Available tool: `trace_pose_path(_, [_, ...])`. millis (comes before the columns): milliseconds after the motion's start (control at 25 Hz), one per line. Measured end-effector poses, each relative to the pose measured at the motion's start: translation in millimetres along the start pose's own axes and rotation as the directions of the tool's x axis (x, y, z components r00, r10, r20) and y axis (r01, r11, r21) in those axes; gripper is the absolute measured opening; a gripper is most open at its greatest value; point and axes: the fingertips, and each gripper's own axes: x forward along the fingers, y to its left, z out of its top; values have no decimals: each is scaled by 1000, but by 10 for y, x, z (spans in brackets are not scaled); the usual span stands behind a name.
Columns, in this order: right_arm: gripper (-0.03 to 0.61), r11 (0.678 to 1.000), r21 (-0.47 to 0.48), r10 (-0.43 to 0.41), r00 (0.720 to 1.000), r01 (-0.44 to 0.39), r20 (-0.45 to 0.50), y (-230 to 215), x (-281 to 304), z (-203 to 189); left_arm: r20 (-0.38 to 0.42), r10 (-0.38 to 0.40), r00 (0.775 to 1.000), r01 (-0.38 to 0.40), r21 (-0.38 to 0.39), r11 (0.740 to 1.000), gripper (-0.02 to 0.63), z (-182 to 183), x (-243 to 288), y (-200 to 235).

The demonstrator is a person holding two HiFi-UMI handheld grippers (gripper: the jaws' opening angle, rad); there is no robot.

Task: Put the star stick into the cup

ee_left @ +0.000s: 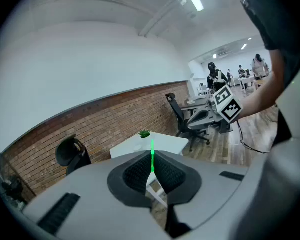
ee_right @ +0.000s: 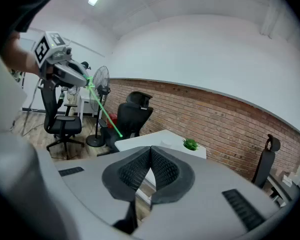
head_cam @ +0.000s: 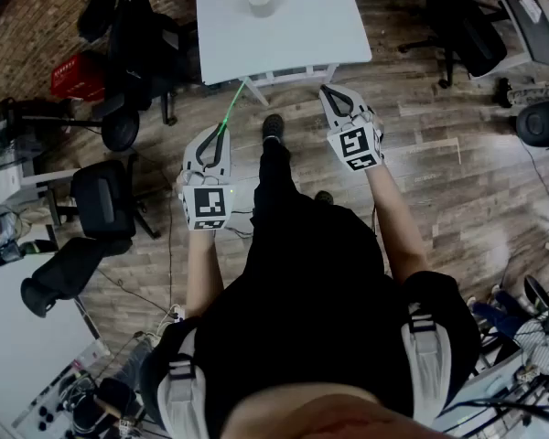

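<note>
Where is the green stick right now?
The green stick is left of centre in the head view, pinched in the left claw, with its tip pointing toward the white table.

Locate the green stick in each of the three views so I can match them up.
Head view: the green stick sits left of centre and slants from the left claw toward the white table.
Left gripper view: centre, upright, pinched between the shut jaws.
Right gripper view: upper left, slanting down from the left claw.
Shared landmark: the white table.
</note>
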Motion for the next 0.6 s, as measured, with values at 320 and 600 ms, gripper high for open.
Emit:
trace_pose_path(320, [-2, 1000, 9, 7, 1000, -7, 17, 310, -805, 78, -27, 26, 999, -27, -28, 999, 29, 39, -1051, -664])
trace_pose_path(600, [-2, 999, -10, 33, 999, -32, 33, 530, -998, 101, -29, 28, 999, -29, -16, 999, 29, 28, -1285, -896])
